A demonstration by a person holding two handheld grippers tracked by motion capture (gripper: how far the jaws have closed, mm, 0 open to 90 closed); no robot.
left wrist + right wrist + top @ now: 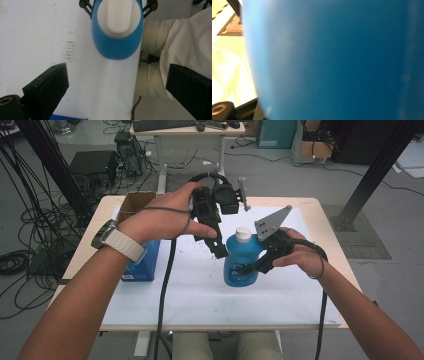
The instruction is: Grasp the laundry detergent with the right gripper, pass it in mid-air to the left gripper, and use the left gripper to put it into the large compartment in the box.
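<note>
I see the counter (305, 210), covered by a white sheet (200, 295), spreading out under both of my hand-held grippers. To the outer side of my left hand-held gripper (216, 242), near the counter's left edge, sit a blue box (142, 265) and, beyond it, an open cardboard box (134, 202).

The blue bottle (240, 262) stands upright on the sheet between the two hand-held grippers. My right hand-held gripper (248, 268) comes in from the bottle's right and is clamped on its lower body; in the right gripper view the blue wall of the bottle (332, 60) sits pressed right up against the camera. The grey three-cornered plate on top of that hand-held gripper rises just beside the bottle's neck.

My left hand-held gripper hangs above and just to the left of the bottle's shoulder, pointing down. In the left gripper view its jaws stand spread wide with nothing between them, and the bottle (117, 47) lies ahead of them, seen from above.

The white cap (117, 18) tops the bottle, closed, just ahead of the left jaws' tips.
</note>
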